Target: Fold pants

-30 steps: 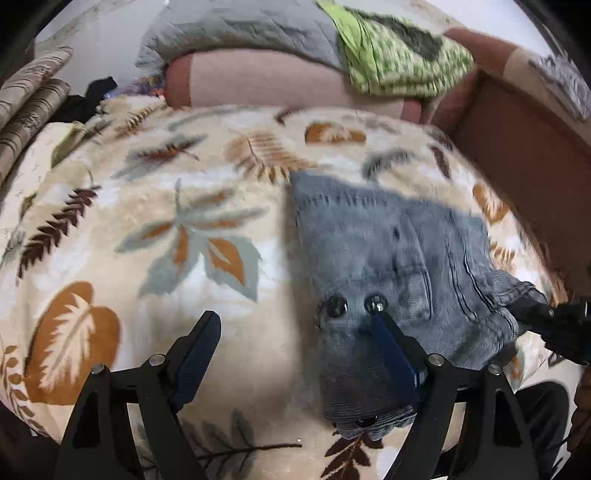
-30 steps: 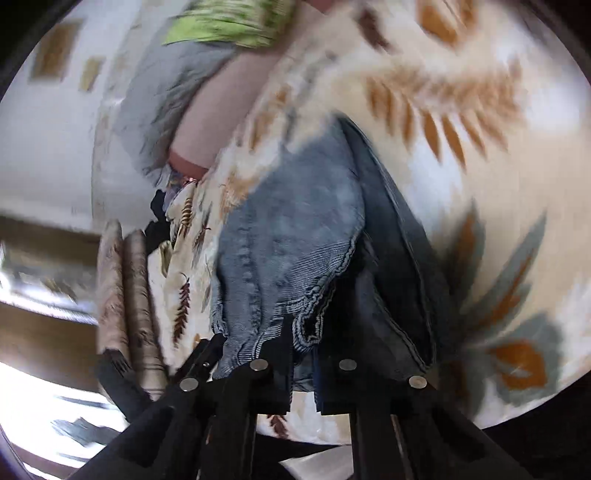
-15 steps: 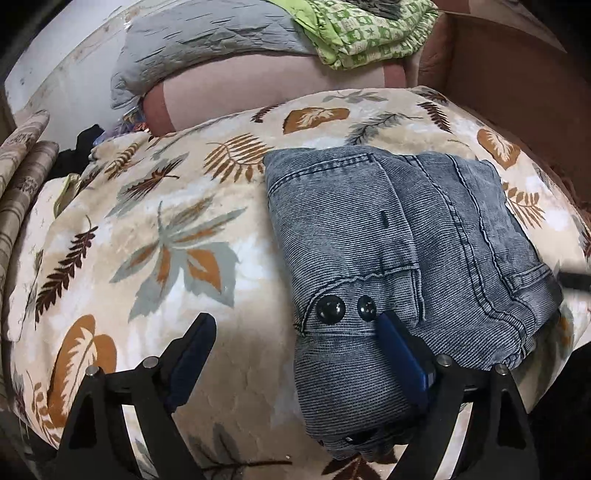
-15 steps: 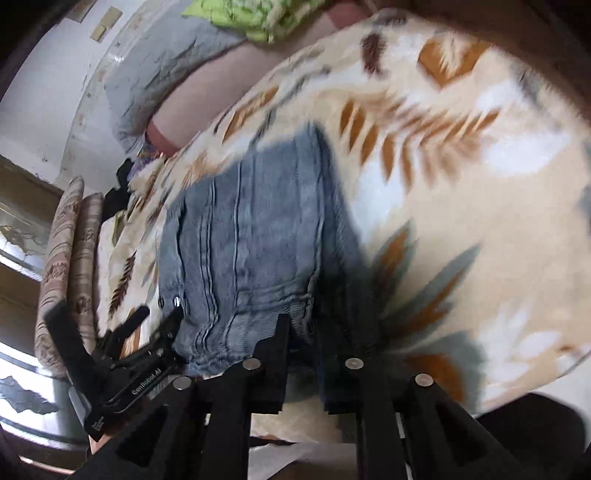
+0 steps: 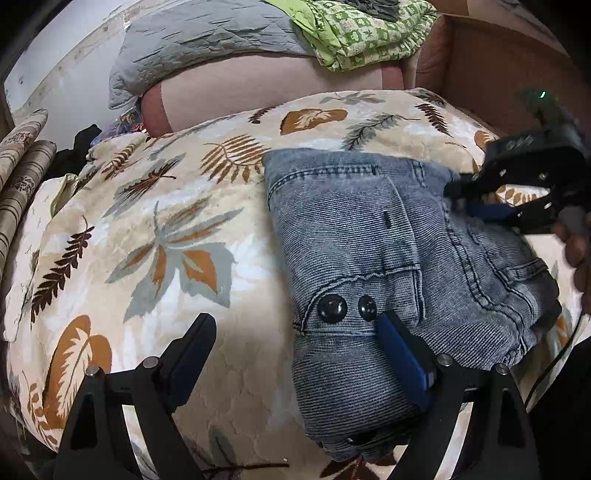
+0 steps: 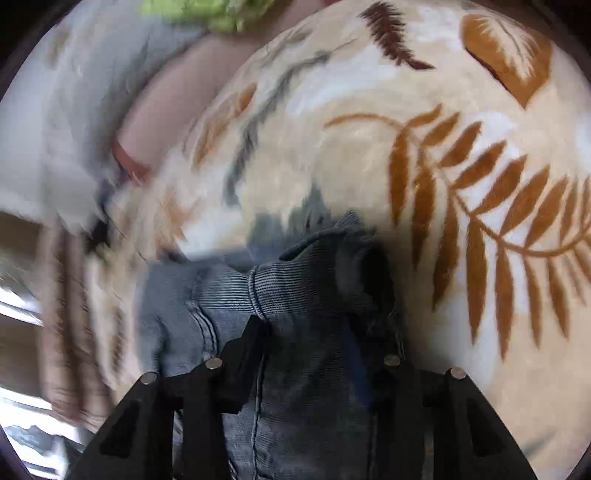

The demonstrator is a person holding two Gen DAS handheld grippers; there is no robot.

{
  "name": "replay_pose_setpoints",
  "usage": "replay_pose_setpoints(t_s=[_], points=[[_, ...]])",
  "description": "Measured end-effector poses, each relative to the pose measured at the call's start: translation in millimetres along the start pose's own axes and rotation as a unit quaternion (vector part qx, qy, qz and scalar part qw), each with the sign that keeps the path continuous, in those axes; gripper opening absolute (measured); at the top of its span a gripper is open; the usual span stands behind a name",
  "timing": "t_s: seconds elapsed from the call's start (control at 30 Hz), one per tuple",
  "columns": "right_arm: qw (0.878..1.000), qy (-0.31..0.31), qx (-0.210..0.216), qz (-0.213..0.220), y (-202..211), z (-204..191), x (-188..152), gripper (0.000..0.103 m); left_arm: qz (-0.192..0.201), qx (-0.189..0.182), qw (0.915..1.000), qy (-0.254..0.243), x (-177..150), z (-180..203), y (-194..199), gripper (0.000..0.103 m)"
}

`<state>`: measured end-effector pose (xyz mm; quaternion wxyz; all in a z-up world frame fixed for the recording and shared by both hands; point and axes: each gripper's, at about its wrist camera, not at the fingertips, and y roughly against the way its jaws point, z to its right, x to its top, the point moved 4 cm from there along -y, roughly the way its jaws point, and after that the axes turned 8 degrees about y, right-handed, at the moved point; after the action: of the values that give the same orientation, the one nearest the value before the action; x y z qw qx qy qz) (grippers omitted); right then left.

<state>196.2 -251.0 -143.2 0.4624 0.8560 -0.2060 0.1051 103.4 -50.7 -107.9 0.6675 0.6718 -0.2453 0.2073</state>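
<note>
Since half a second ago our right tool (image 5: 480,206) has swung in over the far right edge of the pants (image 5: 388,258), where before only its tip showed at the side of the left wrist view; the left tool (image 5: 295,339) has not shifted in that time. We see the pants lying folded into a thick grey-blue denim bundle on the leaf-patterned blanket (image 5: 166,258) that covers the bed, with two dark buttons (image 5: 347,307) facing up near the close end. Our left tool stands released, its jaws wide apart: the right blue pad (image 5: 402,354) rests on the denim just below the buttons, while the left pad (image 5: 192,350) hangs over bare blanket, so nothing is clamped. Our right tool's jaws are opening. In the right wrist view a ridge of bunched denim (image 6: 295,288) sits between the fingers (image 6: 243,354), but the pads no longer press on it from both sides, so we count it as let go. That view is blurred at its left side. Beyond the blanket lie a pink bolster (image 5: 258,96), a grey quilt (image 5: 203,40) and a green printed cloth (image 5: 362,29) piled on top. Part of the person's hand (image 5: 576,251) shows at the right edge, behind the right tool.
</note>
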Motion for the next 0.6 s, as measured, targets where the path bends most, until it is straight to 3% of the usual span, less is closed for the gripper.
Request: replay_pose_setpoints(t_s=[0.1,0.2,0.23,0.27,0.33,0.37,0.43,0.5,0.6], points=[[0.998,0.042,-0.041,-0.002,21,-20,-8,0.047,-0.004,-0.004,1.0,0.005,1,-2,-2,0.09],[0.997,0.071,0.01,0.024,52,-44,-27,0.047,-0.004,-0.006,1.0,0.006,0,-2,-2,0.09],[0.997,0.073,0.025,0.029,60,-47,-38,0.052,-0.003,-0.006,1.0,0.005,0,-2,-2,0.091],[0.996,0.074,0.03,0.028,61,-43,-47,0.061,-0.003,-0.006,1.0,0.005,0,-2,-3,0.091],[0.998,0.066,0.003,0.004,46,-25,-72,0.064,-0.006,-0.007,0.9999,0.006,1,-1,-3,0.091],[0.998,0.059,0.001,-0.019,30,-12,-83,0.064,-0.007,-0.009,0.9999,0.004,2,-1,-3,0.091],[0.998,0.065,0.018,0.01,34,-7,-88,0.06,-0.006,-0.014,0.9999,-0.001,5,-1,1,0.09],[0.998,0.063,0.015,0.008,38,-10,-86,0.06,-0.003,-0.03,0.9995,0.004,9,-5,10,0.09],[0.997,0.077,0.013,0.001,36,-9,-87,0.06,0.044,-0.028,0.9981,0.031,16,-22,32,0.09]])
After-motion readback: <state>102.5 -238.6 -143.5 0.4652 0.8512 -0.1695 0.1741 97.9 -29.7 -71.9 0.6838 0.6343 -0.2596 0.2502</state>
